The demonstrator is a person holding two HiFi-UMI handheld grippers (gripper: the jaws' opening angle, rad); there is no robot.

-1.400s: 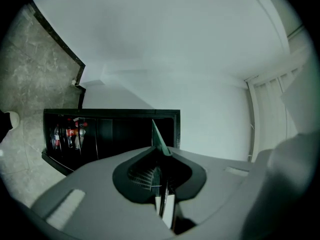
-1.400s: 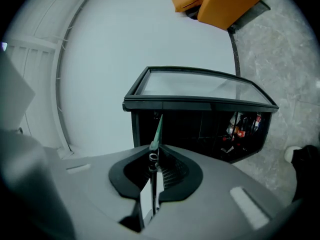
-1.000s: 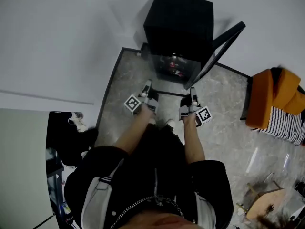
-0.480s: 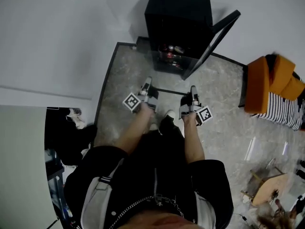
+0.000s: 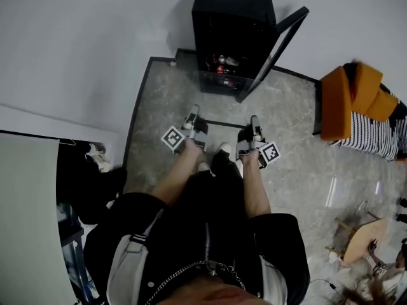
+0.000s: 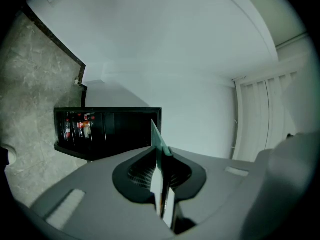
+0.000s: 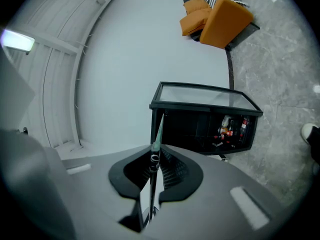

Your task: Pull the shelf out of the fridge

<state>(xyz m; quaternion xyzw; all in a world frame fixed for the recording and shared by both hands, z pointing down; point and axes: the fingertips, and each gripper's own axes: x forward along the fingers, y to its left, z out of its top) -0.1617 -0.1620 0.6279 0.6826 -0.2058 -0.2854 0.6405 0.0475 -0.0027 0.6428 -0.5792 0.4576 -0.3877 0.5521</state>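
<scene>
The pull itself looks done. The shelf (image 6: 156,136), a thin glass pane with a greenish edge, is out of the fridge (image 5: 232,37) and hangs in the air between two grippers. The step in hand is carrying it clear.

On the left, the left gripper (image 5: 193,114) has its jaws pinched almost together on the pane's left edge. Its own view shows the glass edge-on, running straight out between the jaws toward the fridge. From there the pane spans the gap in front of the person's legs; in the head view only its far edge reads, as a dark line. On the right, the right gripper (image 7: 154,156) clamps the opposite edge in the same narrow way, with the glass standing out past the jaw tips.

The fridge stands well apart, beyond both grippers. Its door (image 5: 273,53) is swung open to the right and bottles (image 5: 222,63) are inside.

The next move probably calls for finding a place to set the pane down while both grips stay even and the glass stays level. No bench shows in these views, only the stone floor (image 5: 299,145).
</scene>
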